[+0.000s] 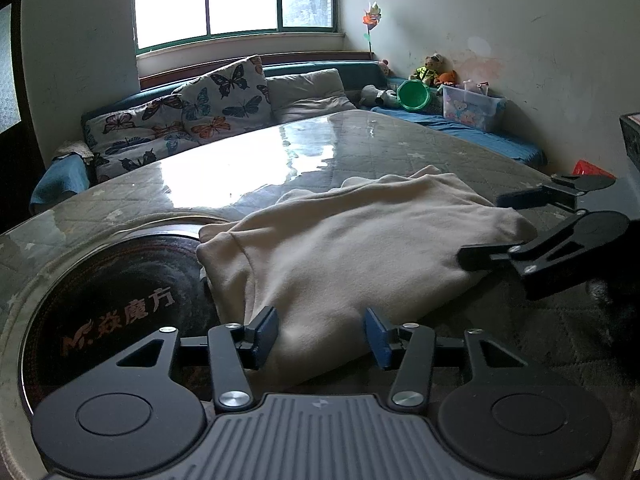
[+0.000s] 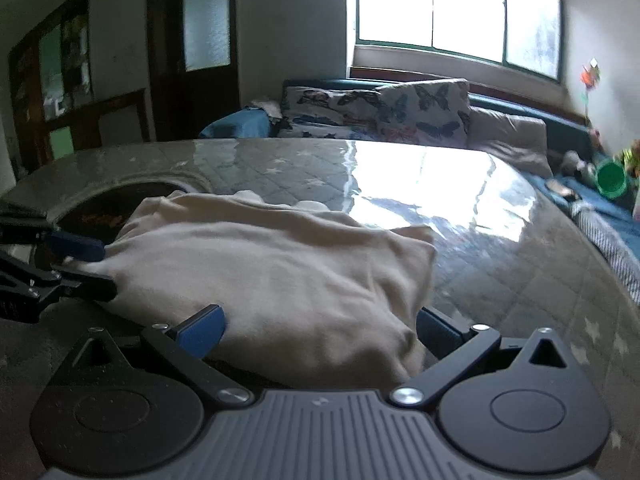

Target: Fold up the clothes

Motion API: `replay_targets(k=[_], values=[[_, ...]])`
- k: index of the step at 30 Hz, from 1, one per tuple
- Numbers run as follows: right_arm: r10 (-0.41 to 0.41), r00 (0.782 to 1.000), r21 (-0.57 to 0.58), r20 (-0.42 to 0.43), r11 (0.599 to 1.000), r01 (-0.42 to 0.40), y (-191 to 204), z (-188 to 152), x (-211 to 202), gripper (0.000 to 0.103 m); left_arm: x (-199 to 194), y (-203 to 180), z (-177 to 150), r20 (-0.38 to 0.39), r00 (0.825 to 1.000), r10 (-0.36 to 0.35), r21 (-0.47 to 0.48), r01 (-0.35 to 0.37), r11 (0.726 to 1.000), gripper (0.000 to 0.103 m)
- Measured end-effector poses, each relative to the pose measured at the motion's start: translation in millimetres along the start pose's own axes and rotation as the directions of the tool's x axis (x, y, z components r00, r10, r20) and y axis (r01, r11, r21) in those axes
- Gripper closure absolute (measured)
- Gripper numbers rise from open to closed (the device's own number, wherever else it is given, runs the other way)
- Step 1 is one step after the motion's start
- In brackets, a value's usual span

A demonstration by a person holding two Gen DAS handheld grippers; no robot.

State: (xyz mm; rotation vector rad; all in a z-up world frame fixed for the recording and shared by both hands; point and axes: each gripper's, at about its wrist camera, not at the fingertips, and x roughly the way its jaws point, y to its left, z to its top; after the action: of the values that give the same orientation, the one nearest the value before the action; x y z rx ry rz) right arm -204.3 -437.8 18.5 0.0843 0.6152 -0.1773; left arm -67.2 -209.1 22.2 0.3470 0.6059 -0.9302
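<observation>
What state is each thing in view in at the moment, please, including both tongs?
Cream garment: folded into a bundle, lying on the table, one edge over the round inset.
Left tongs: open, fingers either side of the garment's near edge, not pressing.
Right tongs: open wide, astride the garment's near corner.
Table: glossy, reflecting the window.
Round inset: dark, partly covered by the garment.
Green bucket: tipped on its side.

Glossy quilted table (image 1: pixel 224 168) (inset cooktop (image 1: pixel 120 300)) bears folded garment (image 1: pixel 352 240).

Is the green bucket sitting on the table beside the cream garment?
No, the green bucket lies on the blue bench by the wall, far from the cream garment.
</observation>
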Motion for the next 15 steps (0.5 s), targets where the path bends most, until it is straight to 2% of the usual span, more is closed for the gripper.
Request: replay_targets(k=[4, 8, 13, 15], values=[[-0.013, 1.000, 0.025, 0.024, 1.000, 0.013, -8, 1, -10, 0.001, -7, 2, 4, 0.020, 1.000, 0.000, -0.018, 0.001, 1.000, 0.051], [-0.073, 0.996, 0.037, 0.043, 0.997, 0.072, -15, 6, -10, 0.001, -9, 4, 6, 0.029, 0.999, -0.013, -0.033, 0.014, 0.999, 0.051], [-0.153, 0.988, 0.055, 0.001, 0.987, 0.153, -30, -1, -2, 0.003, -4, 8, -2, -0.005, 1.000, -0.012, -0.041, 0.012, 0.999, 0.052], [-0.161, 0.987, 0.070, -0.011, 0.984, 0.162, -37, -4, -2, 0.003, -4, 9, -5, -0.011, 1.000, -0.015, -0.037, 0.014, 0.999, 0.051]])
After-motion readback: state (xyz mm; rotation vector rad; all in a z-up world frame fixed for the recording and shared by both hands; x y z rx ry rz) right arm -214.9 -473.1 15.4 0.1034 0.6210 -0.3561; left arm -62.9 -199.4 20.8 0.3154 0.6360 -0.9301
